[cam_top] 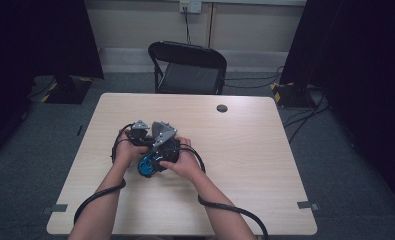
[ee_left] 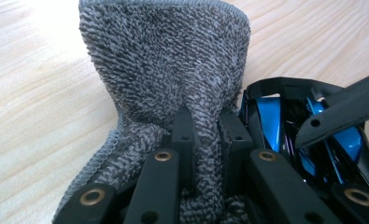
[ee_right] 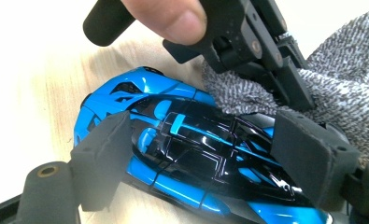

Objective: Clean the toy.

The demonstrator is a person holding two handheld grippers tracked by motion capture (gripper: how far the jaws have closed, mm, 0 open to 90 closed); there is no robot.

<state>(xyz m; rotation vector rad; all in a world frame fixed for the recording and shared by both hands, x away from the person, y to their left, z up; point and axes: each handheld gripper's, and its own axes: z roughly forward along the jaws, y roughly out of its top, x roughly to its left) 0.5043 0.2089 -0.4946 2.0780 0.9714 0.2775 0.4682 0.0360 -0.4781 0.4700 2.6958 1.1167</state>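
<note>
A grey terry cloth [ee_left: 163, 60] stands up in a fold over the wooden table [cam_top: 255, 150]. My left gripper [ee_left: 209, 140] is shut on the lower part of that fold, which is pinched between its two black jaws. A glossy blue and black toy car [ee_right: 196, 140] lies across my right gripper [ee_right: 205, 158], and both foam pads [ee_right: 102, 158] press on its sides. The car [ee_left: 271, 121] sits right beside the cloth, and the cloth [ee_right: 341, 70] touches its far side. From above, both hands hold the grippers close together mid-table, with the car [cam_top: 146, 166] under them.
A black folding chair [cam_top: 190, 70] stands behind the table's far edge. A dark round grommet [cam_top: 222, 108] sits near the back of the tabletop. Cables trail from both grippers off the near edge. A thumb [ee_right: 168, 14] rests on the left gripper's body.
</note>
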